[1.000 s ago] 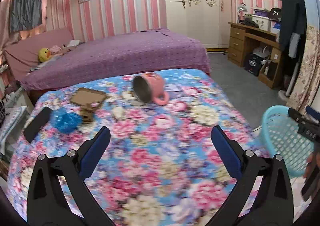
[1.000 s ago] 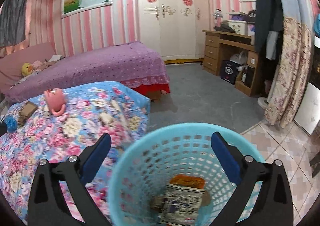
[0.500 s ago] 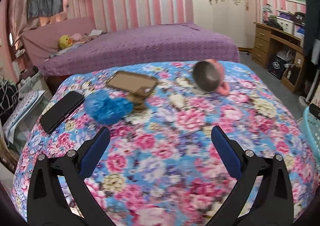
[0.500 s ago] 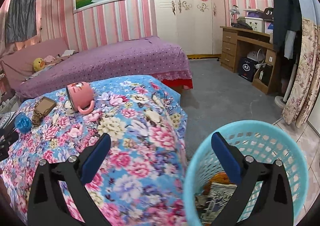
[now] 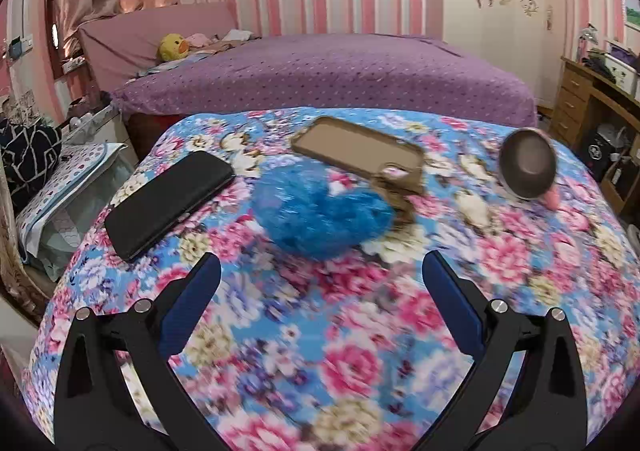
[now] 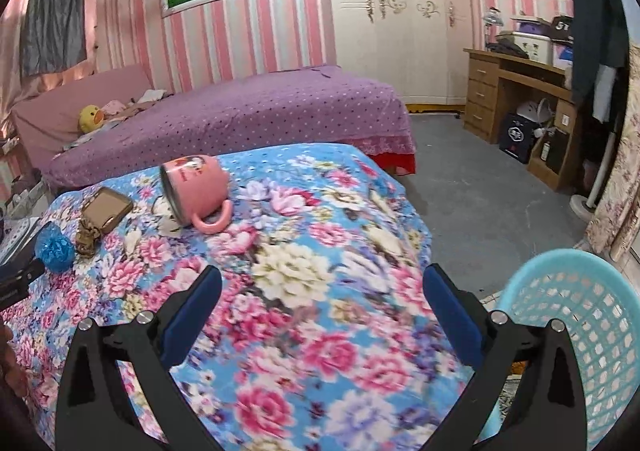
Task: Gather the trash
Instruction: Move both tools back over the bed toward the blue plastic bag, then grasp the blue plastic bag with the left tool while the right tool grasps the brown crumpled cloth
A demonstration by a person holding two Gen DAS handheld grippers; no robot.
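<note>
Blue crinkled plastic, a crumpled wad of trash [image 5: 322, 221], lies on the flowered cloth of the tabletop [image 5: 360, 331], touching the brown phone case [image 5: 358, 151] behind it and just beside a black phone [image 5: 170, 203]. The left claw [image 5: 320, 275] hovers close before the wad, jaws spread wide and empty. The right claw [image 6: 322, 287], also wide open and empty, hangs over the tabletop's near edge, with the light blue plastic mesh basket [image 6: 580, 331] down at its right. A pink mug [image 6: 196, 189] lies tipped on its side.

My left gripper [image 5: 320, 277] is spread wide, empty, fingers at 8 and 4 o'clock; my right gripper [image 6: 322, 279] likewise.
</note>
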